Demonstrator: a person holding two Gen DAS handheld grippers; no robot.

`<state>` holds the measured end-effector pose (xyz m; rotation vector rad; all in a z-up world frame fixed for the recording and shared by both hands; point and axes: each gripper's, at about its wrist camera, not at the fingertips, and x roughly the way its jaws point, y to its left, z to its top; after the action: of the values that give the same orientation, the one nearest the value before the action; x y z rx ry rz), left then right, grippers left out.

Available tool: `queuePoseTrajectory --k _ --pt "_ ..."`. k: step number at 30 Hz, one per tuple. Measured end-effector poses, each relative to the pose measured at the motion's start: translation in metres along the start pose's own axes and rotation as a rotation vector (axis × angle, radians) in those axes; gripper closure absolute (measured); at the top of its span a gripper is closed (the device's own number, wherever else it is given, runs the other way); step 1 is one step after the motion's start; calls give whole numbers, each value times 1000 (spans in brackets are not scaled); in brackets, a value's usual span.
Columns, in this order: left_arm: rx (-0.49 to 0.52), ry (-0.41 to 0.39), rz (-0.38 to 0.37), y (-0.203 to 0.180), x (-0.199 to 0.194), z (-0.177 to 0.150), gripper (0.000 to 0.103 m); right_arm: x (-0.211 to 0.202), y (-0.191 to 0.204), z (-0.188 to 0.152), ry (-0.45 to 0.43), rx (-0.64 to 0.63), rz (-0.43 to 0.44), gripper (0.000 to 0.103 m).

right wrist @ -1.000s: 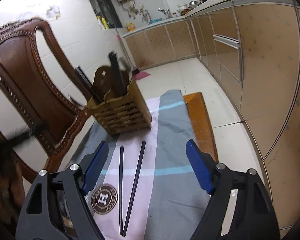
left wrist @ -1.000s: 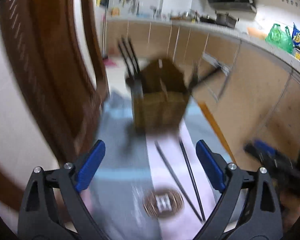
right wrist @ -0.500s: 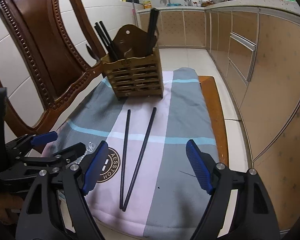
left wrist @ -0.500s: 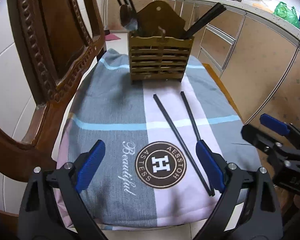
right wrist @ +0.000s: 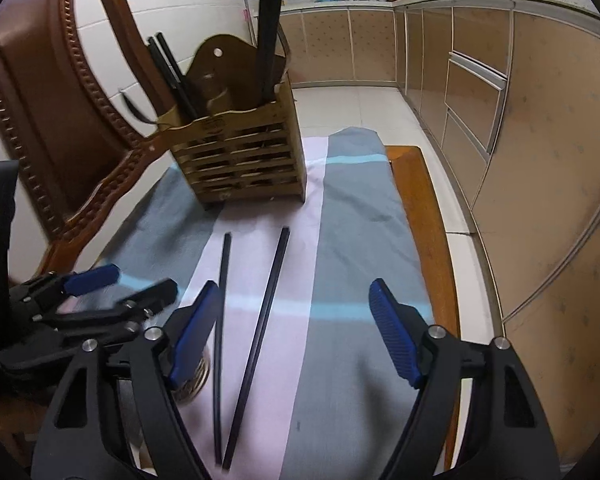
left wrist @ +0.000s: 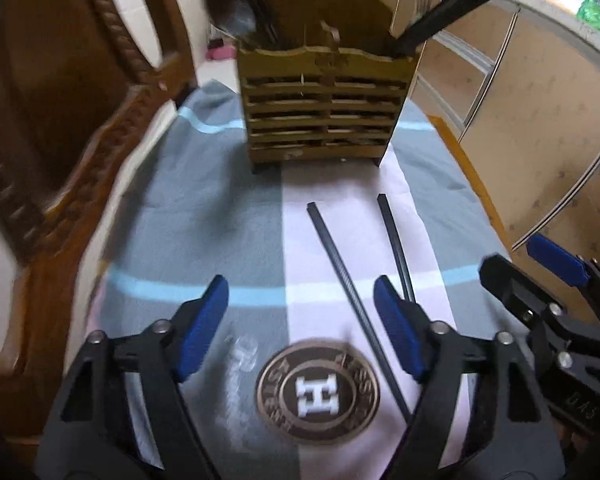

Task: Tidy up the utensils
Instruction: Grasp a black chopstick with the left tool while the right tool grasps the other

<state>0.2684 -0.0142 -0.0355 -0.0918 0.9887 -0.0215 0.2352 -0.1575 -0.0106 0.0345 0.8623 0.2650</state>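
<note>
Two black chopsticks (left wrist: 342, 270) (right wrist: 268, 296) lie apart on a grey and pink cloth (left wrist: 204, 216) (right wrist: 356, 240), in front of a slatted wooden utensil holder (left wrist: 320, 116) (right wrist: 244, 160) with black utensils standing in it. My left gripper (left wrist: 300, 328) is open and empty above the cloth, its right finger close to the chopsticks. It also shows in the right wrist view (right wrist: 120, 284). My right gripper (right wrist: 294, 328) is open and empty, to the right of the chopsticks. It also shows in the left wrist view (left wrist: 532, 264).
The cloth covers a wooden chair seat (right wrist: 424, 216) with a carved backrest (left wrist: 60, 112) (right wrist: 48, 120) on the left. Kitchen cabinets (right wrist: 520, 128) run along the right. A round logo patch (left wrist: 318, 392) is on the cloth's near part.
Both grippers have come down and forward toward the cloth. The holder and chopsticks look nearer. The right gripper has come closer beside the left one.
</note>
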Motion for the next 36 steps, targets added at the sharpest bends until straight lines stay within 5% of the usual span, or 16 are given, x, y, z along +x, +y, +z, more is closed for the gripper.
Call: queuePoseTrajectory --k 10,18,23,28,33,36 --pt "-71 157 4 15 70 29 60 81 8 27 116 -12 28 65" --pt "-3 132 47 17 77 35 69 125 20 30 202 -51 36 88" --pt "-11 123 28 41 75 36 103 128 26 33 207 -76 18 92" --pt "1 89 15 59 53 37 103 105 16 44 158 -24 72 96" --pt "29 -46 -11 64 -15 41 103 34 13 57 14 -14 139 96" --pt "29 -60 -56 61 -41 36 103 -5 3 55 -55 12 150 96"
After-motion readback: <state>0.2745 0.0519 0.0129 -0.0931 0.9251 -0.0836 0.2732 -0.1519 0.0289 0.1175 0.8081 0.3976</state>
